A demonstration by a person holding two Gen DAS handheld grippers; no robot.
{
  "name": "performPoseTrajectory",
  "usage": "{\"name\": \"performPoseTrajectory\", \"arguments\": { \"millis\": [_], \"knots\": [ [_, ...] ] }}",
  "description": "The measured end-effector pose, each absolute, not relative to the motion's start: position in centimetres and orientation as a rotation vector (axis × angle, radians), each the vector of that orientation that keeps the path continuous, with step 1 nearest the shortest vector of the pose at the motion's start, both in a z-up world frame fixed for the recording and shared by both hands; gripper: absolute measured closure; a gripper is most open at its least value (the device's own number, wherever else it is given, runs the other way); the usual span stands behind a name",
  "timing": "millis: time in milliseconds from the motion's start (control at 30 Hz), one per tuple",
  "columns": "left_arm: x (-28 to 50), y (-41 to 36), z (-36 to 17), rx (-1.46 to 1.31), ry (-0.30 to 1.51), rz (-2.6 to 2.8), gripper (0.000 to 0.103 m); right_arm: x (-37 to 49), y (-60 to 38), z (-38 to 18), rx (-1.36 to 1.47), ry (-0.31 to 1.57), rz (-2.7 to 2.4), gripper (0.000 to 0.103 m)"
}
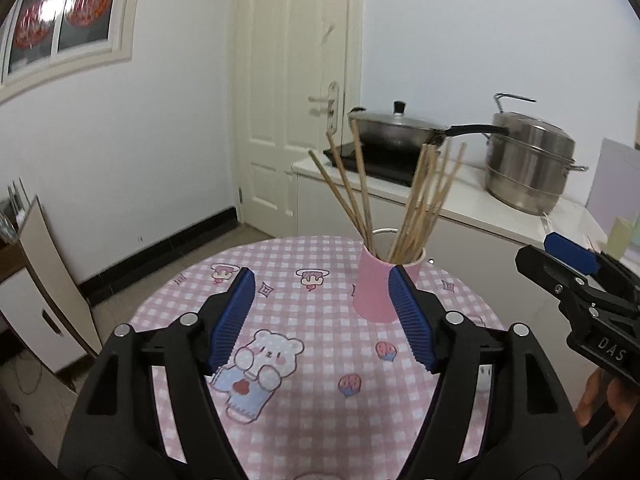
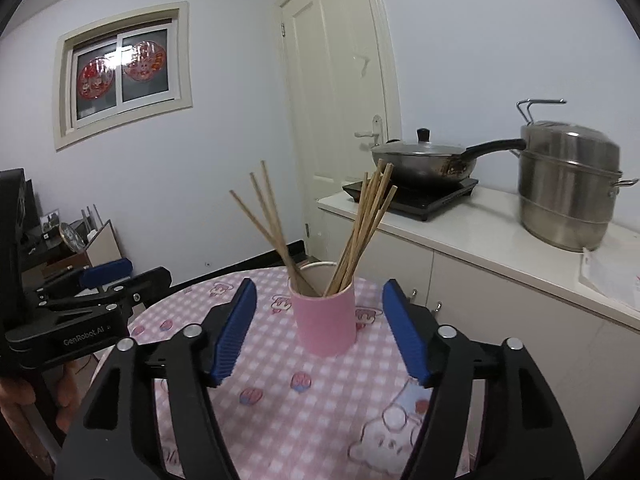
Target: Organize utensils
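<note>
A pink cup (image 1: pixel 374 290) (image 2: pixel 324 322) stands upright on the round table with a pink checked cloth (image 1: pixel 312 360) (image 2: pixel 304 396). Several wooden chopsticks (image 1: pixel 420 200) (image 2: pixel 360 232) stand in it, fanned out to both sides. My left gripper (image 1: pixel 322 320) is open and empty, raised over the table, with the cup just beyond its right finger. My right gripper (image 2: pixel 318 330) is open and empty, with the cup ahead between its fingers. The right gripper also shows in the left wrist view (image 1: pixel 576 264), and the left gripper in the right wrist view (image 2: pixel 100 280).
Behind the table runs a white counter (image 2: pixel 480 236) with a lidded wok (image 2: pixel 424 160) on a black induction hob (image 2: pixel 412 196) and a steel steamer pot (image 2: pixel 568 188). A cream door (image 2: pixel 340 120) stands behind. Cardboard and clutter (image 1: pixel 48 280) sit on the floor at left.
</note>
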State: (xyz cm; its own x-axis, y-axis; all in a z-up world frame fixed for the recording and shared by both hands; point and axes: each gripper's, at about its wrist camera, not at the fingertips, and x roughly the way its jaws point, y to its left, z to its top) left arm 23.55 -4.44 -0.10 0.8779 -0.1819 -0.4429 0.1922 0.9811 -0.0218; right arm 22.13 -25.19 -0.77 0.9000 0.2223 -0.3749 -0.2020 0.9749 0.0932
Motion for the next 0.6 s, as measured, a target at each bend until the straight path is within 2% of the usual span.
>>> {"name": "performPoseTrajectory", "arguments": {
  "millis": [300,600],
  "knots": [
    [16.7,-3.7,1.0,0.052,0.347,-0.181,0.021,15.4,-24.0,-0.2,-0.003,0.323,0.185,0.019],
    [10.8,-3.2,1.6,0.059,0.238,-0.149,0.015,10.1,-23.8,0.6,-0.009,0.229,0.147,0.012]
  ]
}}
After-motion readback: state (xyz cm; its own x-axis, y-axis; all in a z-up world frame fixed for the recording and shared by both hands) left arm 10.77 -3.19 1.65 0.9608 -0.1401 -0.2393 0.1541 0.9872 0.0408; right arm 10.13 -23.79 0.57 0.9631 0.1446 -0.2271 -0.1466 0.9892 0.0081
